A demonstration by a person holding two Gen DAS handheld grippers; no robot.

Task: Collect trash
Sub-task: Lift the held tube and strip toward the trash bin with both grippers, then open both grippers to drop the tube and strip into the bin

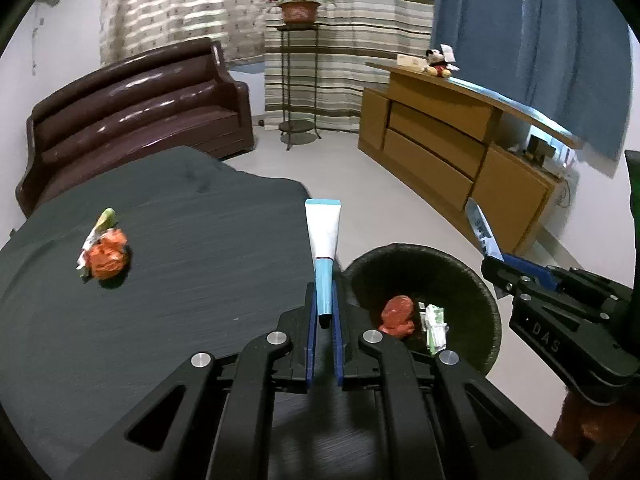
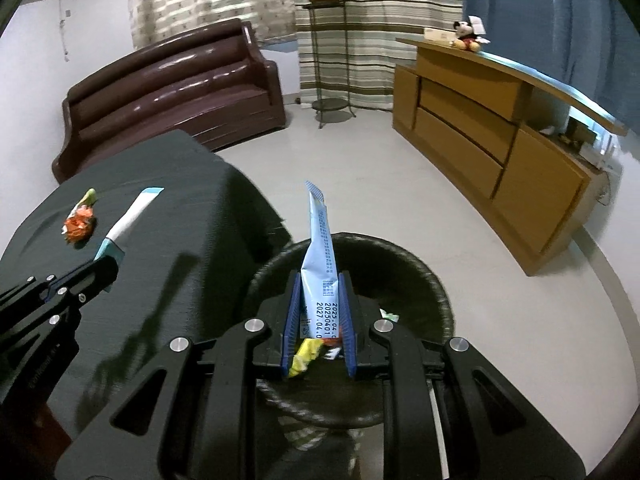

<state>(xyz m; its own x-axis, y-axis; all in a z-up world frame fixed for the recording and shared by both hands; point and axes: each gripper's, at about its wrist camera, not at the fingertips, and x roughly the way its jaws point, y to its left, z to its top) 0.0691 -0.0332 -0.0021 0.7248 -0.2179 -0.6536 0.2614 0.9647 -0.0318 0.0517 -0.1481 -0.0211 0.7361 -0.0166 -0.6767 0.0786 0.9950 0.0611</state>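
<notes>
My left gripper (image 1: 323, 292) is shut on the cap end of a white and blue tube (image 1: 323, 232), held over the right edge of the dark table (image 1: 180, 280). My right gripper (image 2: 319, 284) is shut on a pale blue sachet (image 2: 320, 256) printed with dates, above the round dark bin (image 2: 440, 300). The bin (image 1: 472, 280) holds a red crumpled wad (image 1: 398, 314) and a green-white wrapper (image 1: 434, 322). An orange crumpled wrapper with a green-white piece (image 1: 105, 254) lies on the table at left. The same wrapper (image 2: 80, 222) shows small in the right wrist view.
A brown sofa (image 1: 132, 116) stands behind the table. A wooden sideboard (image 1: 460, 152) with a plush toy (image 1: 440, 63) runs along the right. A metal plant stand with a potted plant (image 1: 298, 10) sits by the striped curtain. Pale floor (image 1: 360, 184) lies between them.
</notes>
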